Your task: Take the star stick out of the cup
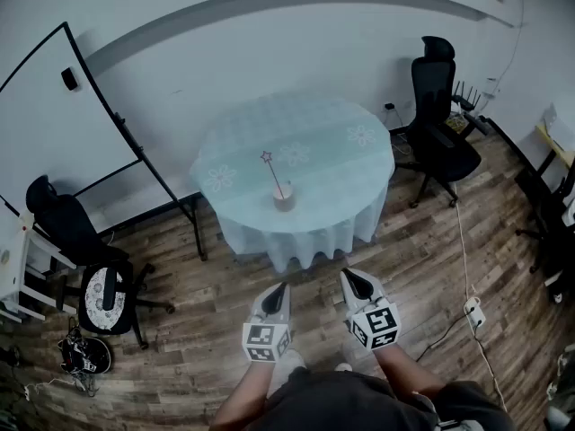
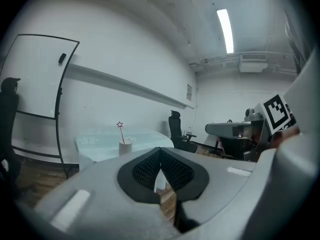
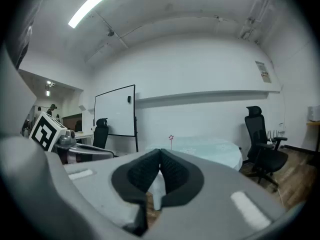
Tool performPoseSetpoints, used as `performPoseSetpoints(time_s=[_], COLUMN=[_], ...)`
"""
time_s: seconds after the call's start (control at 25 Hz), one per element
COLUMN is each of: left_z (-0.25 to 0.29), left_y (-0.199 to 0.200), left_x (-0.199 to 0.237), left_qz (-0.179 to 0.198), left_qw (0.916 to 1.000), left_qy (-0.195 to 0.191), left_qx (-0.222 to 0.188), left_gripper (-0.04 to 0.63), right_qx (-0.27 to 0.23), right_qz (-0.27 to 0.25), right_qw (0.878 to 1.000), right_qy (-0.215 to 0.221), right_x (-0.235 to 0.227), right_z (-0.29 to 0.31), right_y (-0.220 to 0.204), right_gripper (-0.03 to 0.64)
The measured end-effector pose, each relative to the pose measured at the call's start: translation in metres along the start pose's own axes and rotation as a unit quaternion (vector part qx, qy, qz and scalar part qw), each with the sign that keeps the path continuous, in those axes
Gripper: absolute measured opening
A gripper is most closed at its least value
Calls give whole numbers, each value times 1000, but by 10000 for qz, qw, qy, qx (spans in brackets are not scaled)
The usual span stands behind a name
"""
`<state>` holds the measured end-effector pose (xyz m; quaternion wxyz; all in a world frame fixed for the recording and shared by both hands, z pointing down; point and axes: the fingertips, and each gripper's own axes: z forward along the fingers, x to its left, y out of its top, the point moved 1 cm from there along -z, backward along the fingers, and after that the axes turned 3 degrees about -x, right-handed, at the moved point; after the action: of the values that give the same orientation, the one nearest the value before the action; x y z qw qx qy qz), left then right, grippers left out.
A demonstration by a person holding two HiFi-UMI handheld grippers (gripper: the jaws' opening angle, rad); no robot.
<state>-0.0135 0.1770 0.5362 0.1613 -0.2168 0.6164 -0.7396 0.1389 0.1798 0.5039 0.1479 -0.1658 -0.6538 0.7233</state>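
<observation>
A thin stick topped with a small red star (image 1: pixel 267 157) stands slanted in a short beige cup (image 1: pixel 284 197) near the front of a round table (image 1: pixel 341 164) with a pale blue cloth. Both grippers are held low over the wooden floor, well short of the table. My left gripper (image 1: pixel 281 287) is shut with nothing in it; my right gripper (image 1: pixel 349 277) is shut and empty too. The left gripper view shows the star stick (image 2: pixel 120 125) and the cup (image 2: pixel 125 146) far off beyond the jaws. The right gripper view shows the star (image 3: pixel 171 138) just above the jaws.
A whiteboard on a stand (image 1: pixel 63 128) is left of the table. A black office chair (image 1: pixel 437 115) sits to the table's right, another chair (image 1: pixel 85 259) at the left. A power strip with cable (image 1: pixel 473 312) lies on the floor at right.
</observation>
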Motion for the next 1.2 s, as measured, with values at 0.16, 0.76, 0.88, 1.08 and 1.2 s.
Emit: performPoseSetpoints(time_s=[0.16,0.76,0.88,1.08,1.2], left_z=[-2,-6,-6,-9,-10], left_y=[-1,1,1,3,4], left_x=[3,41,55,81,90], left_qz=[24,-12,-24,-83,-82], left_qw=[10000,10000,10000,9999,9998], left_qy=[-12,4,-48,-91,-159], left_qx=[15,-21,-31,-85,-119], left_gripper=[5,5,5,5,5], right_qx=[-12,-113,-122,-86,-89], right_qz=[27,211,137,65,122], right_qw=[10000,9997,9998,9999,9998], right_qy=[-18,4,-31,-100,-144], right_x=[3,26,34,53,60], right_z=[2,34,46,63,67], right_y=[-1,2,4,4,3], right_gripper=[3,4,3,5,3])
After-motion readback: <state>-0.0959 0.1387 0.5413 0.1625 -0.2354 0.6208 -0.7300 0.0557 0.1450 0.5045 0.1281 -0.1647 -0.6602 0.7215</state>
